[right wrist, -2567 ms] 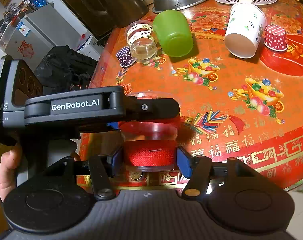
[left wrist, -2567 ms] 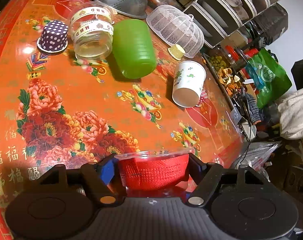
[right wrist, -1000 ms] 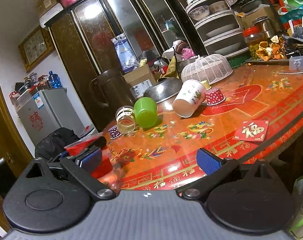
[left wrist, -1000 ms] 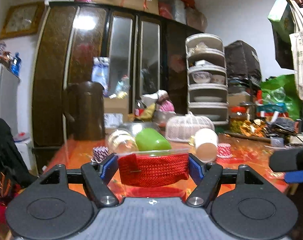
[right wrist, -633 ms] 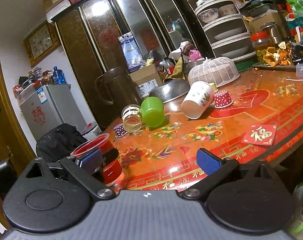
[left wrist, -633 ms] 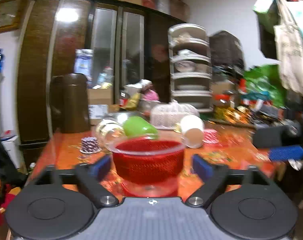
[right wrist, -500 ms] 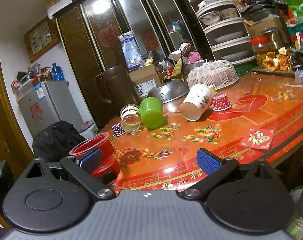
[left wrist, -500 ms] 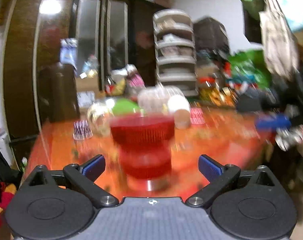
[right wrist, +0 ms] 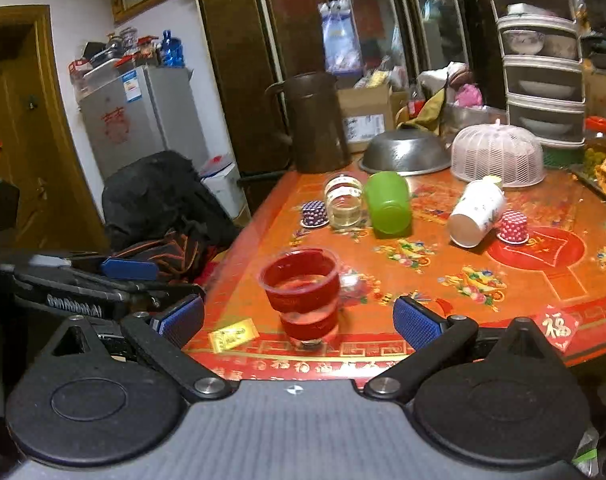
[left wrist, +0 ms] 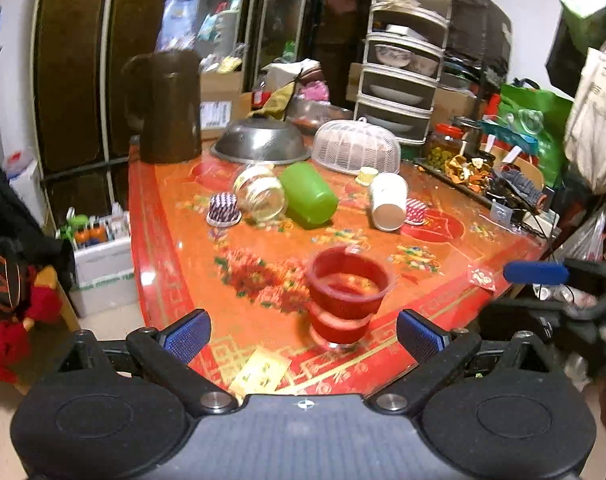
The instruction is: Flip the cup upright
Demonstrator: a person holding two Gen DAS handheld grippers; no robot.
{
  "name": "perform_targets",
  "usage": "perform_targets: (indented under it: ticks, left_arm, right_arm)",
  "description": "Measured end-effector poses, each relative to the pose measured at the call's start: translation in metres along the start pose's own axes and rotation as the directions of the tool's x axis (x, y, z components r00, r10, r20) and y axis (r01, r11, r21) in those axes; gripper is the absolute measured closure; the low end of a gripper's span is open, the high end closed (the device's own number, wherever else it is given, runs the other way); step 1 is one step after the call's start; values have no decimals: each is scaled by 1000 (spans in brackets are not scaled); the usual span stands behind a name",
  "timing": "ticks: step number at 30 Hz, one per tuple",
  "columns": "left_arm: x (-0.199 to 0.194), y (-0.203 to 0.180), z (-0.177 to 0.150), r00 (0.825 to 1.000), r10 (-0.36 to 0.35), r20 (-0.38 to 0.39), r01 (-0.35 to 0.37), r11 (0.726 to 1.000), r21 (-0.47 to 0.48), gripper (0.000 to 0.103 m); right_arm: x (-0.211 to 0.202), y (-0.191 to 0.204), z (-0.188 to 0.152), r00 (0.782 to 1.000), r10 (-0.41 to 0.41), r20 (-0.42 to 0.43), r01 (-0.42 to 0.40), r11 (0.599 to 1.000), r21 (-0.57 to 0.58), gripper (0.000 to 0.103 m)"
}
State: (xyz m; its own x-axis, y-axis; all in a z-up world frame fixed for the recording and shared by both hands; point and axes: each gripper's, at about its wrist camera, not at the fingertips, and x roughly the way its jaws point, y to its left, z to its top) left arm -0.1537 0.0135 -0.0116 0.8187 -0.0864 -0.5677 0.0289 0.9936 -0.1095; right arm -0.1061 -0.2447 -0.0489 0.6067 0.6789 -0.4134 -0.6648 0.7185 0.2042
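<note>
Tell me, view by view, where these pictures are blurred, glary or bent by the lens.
Left wrist view: the red cup and tablecloth print are softly smeared; glare streaks the table edge; the cabinet bows at the frame's rim. Right wrist view: sharper, though the cup is slightly soft; door and fridge lean from fisheye bending; corners go black.
</note>
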Motion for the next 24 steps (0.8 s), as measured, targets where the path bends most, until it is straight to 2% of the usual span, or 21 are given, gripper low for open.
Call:
perform_targets:
  ticks: [5, 14, 24]
  left_arm:
    - [-2, -5, 7, 998, -59, 0, 58, 997, -45, 3]
    - [-11, -14, 15, 999, -41, -7, 41, 999, -5, 3]
    - [-4, -9, 17, 999, -27, -33, 26, 1000, -12, 3]
  right_arm:
    - [5, -16, 9, 998, -42, -39, 43, 999, 32, 1]
    - [10, -32, 1, 998, -29, -46, 34, 994, 108, 1]
    - [12, -26, 2, 998, -12, -54, 16, 997, 79, 1]
